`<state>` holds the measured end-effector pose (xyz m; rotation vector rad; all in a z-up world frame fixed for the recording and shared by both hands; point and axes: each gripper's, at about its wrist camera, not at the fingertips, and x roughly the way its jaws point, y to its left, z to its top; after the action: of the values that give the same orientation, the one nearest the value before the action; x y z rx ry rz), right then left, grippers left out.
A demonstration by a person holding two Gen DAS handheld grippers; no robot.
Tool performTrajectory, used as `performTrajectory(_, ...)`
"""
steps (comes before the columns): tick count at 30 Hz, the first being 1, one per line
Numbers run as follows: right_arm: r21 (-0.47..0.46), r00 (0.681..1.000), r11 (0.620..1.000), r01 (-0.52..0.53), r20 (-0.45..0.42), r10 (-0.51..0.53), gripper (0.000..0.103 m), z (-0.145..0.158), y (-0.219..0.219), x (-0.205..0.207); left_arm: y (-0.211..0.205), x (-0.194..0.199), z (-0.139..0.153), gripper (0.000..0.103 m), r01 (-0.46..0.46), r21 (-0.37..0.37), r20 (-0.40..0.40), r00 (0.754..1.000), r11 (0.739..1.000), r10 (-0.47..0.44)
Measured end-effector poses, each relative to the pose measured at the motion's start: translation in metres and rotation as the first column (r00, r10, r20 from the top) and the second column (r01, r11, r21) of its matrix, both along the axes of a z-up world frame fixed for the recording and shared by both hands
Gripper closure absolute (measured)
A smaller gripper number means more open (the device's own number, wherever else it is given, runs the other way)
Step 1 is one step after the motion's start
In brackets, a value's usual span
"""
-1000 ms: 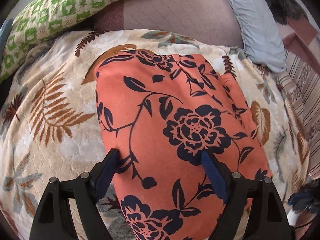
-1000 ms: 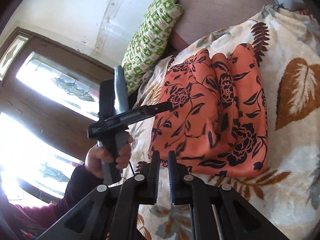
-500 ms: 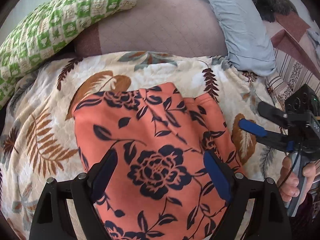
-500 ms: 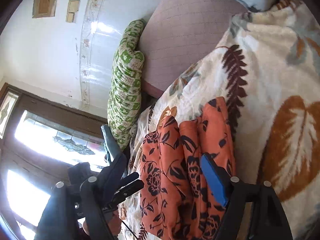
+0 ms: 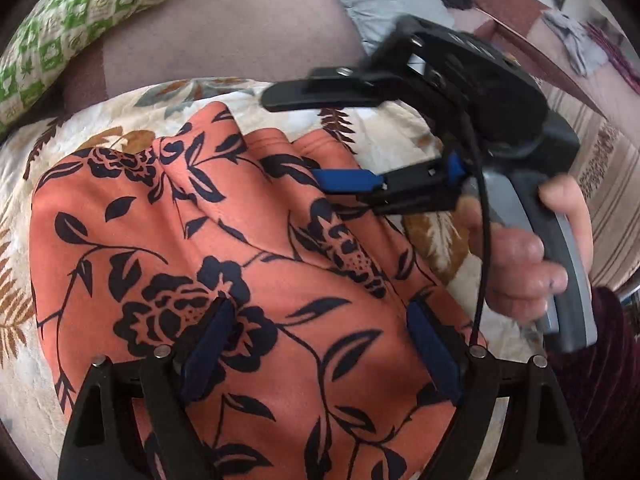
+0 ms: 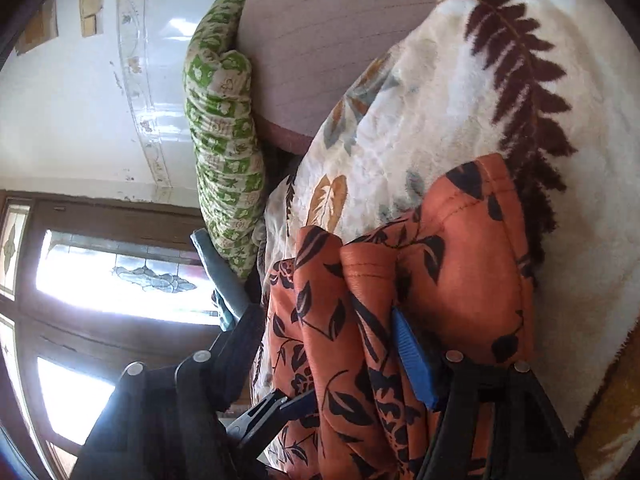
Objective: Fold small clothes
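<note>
Lying bunched on the leaf-print blanket (image 5: 100, 148), just below the green pillow (image 5: 80, 12): the orange floral garment (image 5: 168, 240), mid-fold. Hovering wide open and empty over its near part, the left gripper (image 5: 320, 344); spreading its jaws just now around the rippled far edge without pinching, the right gripper (image 5: 340, 144), probably needing to close there next. Showing only in the right wrist view: the stitched hem (image 6: 472, 200).

So the bed has a mauve quilted cover (image 5: 224, 36), and a fluffy cream blanket with brown fern and leaf prints (image 5: 32, 152) is spread on it. The bunched orange cloth with dark navy flowers (image 5: 168, 240) lies on the blanket, and a green-and-white checked pillow (image 5: 76, 20) sits at 10 o'clock.
</note>
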<state>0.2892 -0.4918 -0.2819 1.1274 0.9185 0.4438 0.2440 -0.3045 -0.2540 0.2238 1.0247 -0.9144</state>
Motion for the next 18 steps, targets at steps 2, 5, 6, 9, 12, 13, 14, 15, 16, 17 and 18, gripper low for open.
performTrajectory(2,-0.060,0.999,0.998,-0.029,-0.017,0.028,0.029,0.003,0.011,0.007,0.011,-0.007,0.006,0.015,0.001,-0.024,0.009,1.000,1.000,-0.001)
performTrajectory(5,-0.216,0.999,0.976,-0.037,-0.029,0.032,0.029,0.005,0.031,0.014,0.041,-0.009,0.021,0.015,-0.045,-0.072,-0.002,0.999,0.996,0.045)
performTrajectory(6,-0.282,0.999,0.958,-0.049,-0.037,0.040,0.034,0.004,0.038,0.015,0.053,-0.008,0.026,0.015,-0.071,-0.070,0.008,0.997,0.995,0.072)
performTrajectory(9,-0.414,0.997,0.907,-0.073,-0.051,0.057,0.072,0.005,0.055,0.015,0.091,0.003,0.043,0.015,-0.161,-0.090,0.027,0.986,0.983,0.164)
performTrajectory(12,-0.454,0.999,0.890,-0.045,-0.013,0.043,0.079,0.028,0.057,0.008,0.121,0.016,0.049,0.015,-0.264,-0.061,0.033,0.963,0.962,0.267)
performTrajectory(13,-0.460,0.999,0.887,-0.023,0.017,0.035,0.080,0.042,0.055,0.002,0.128,0.017,0.050,0.015,-0.285,-0.060,0.026,0.958,0.957,0.286)
performTrajectory(14,-0.461,0.998,0.887,0.001,0.051,0.025,0.080,0.058,0.052,-0.003,0.132,0.016,0.051,0.015,-0.296,-0.066,0.021,0.954,0.953,0.298)
performTrajectory(15,-0.462,0.996,0.886,0.022,0.086,0.020,0.080,0.074,0.049,-0.010,0.133,0.014,0.052,0.015,-0.297,-0.074,0.020,0.954,0.952,0.299)
performTrajectory(16,-0.469,0.994,0.882,0.043,0.113,0.012,0.080,0.089,0.045,-0.015,0.131,0.010,0.051,0.015,-0.287,-0.073,0.025,0.957,0.955,0.290)
performTrajectory(17,-0.481,0.991,0.874,0.062,0.131,0.002,0.080,0.100,0.041,-0.021,0.129,0.006,0.048,0.015,-0.278,-0.056,0.040,0.959,0.959,0.281)
performTrajectory(18,-0.491,0.991,0.868,0.077,0.134,-0.012,0.080,0.107,0.036,-0.024,0.123,0.006,0.043,0.015,-0.275,-0.029,0.055,0.960,0.961,0.276)
